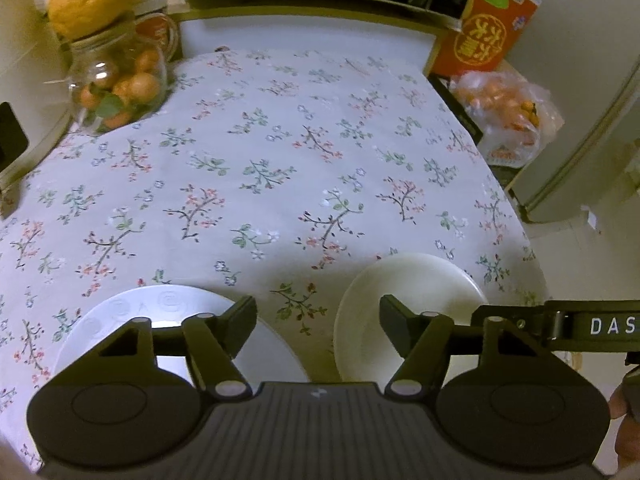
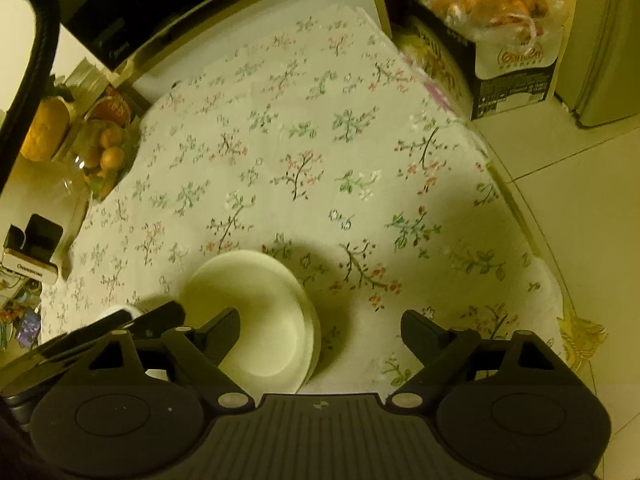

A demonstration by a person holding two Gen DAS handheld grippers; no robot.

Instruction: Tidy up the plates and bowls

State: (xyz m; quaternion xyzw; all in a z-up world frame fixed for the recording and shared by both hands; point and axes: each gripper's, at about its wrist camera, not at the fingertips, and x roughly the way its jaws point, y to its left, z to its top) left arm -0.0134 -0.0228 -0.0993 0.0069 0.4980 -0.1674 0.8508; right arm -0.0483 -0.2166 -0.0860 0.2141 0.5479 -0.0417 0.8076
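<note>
Two empty grippers hovering over dishes at the near edge of a floral-clothed bench.

A flat white plate with faint embossed circles (image 1: 176, 312) is lying near left, and well right of it a stack of cream bowls (image 1: 404, 288) is nesting, showing several rims in the right wrist view (image 2: 260, 304). The left gripper (image 1: 318, 320) is standing wide open between them, holding nothing; the right gripper (image 2: 320, 332) is likewise spread wide and empty, its left finger over the bowls. The flower-printed bench cloth (image 1: 280, 140) is lying bare through the middle and far side. A glass jar of small oranges (image 1: 120, 84) is sitting far left; a red carton (image 1: 488, 32) and a bag of oranges (image 1: 508, 108) are crowding the far right edge.
</note>
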